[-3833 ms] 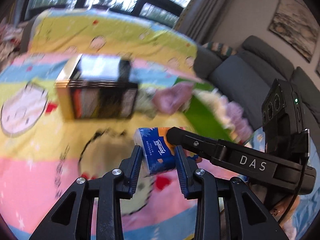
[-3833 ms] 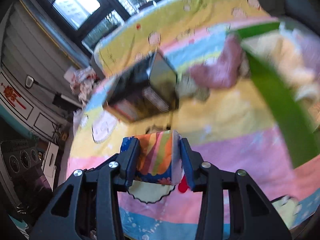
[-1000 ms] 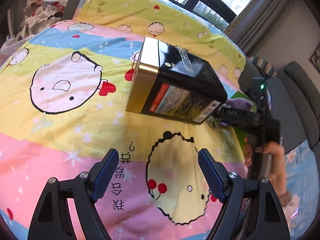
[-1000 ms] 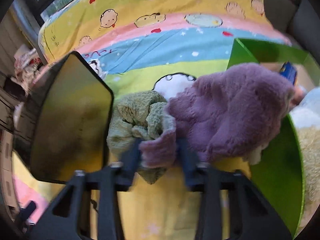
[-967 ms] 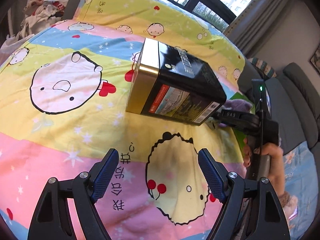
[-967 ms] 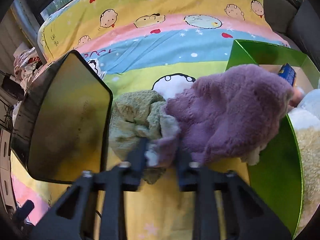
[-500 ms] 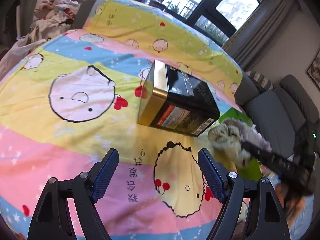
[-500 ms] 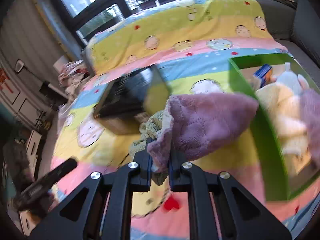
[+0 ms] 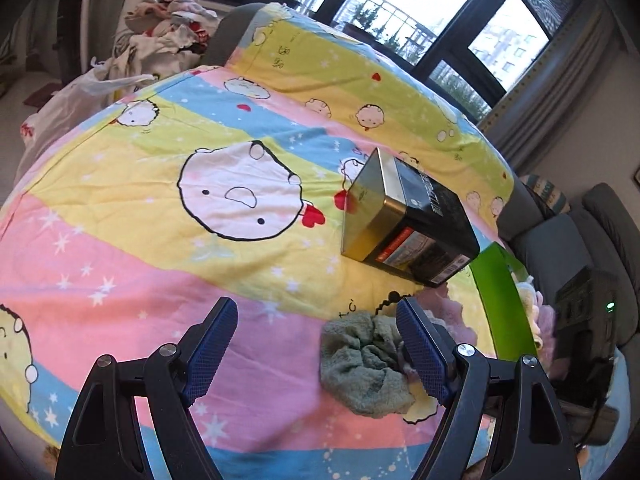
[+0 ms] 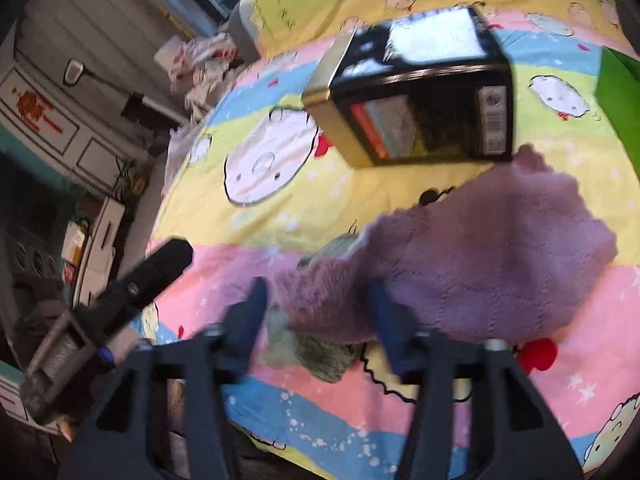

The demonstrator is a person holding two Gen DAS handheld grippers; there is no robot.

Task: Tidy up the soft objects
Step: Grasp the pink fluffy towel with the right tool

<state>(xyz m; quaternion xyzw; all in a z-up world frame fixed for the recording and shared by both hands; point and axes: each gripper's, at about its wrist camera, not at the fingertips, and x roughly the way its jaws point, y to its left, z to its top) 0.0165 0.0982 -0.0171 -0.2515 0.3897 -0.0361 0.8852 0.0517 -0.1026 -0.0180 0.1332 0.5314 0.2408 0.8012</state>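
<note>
Now right gripper (image 10: 316, 312) jaws opening, purple towel (image 10: 480, 248) edge loose between them, long axis running up-right toward black tin (image 10: 416, 92). Left gripper (image 9: 316, 348) wide, empty; green cloth (image 9: 364, 364) beside its right finger.

Daylight from bright, blown-out windows (image 9: 400, 4), left view sharp, right view motion-blurred, fisheye edges bent and dark

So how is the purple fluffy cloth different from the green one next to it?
The purple cloth is lilac and spread out fairly flat, while the green cloth is dull green and scrunched into a lump. The purple cloth looks bigger and lies partly over the green cloth, which peeks out from under its edge. Both are soft, fuzzy cloths lying on the cartoon bedsheet near the black tin.
</note>
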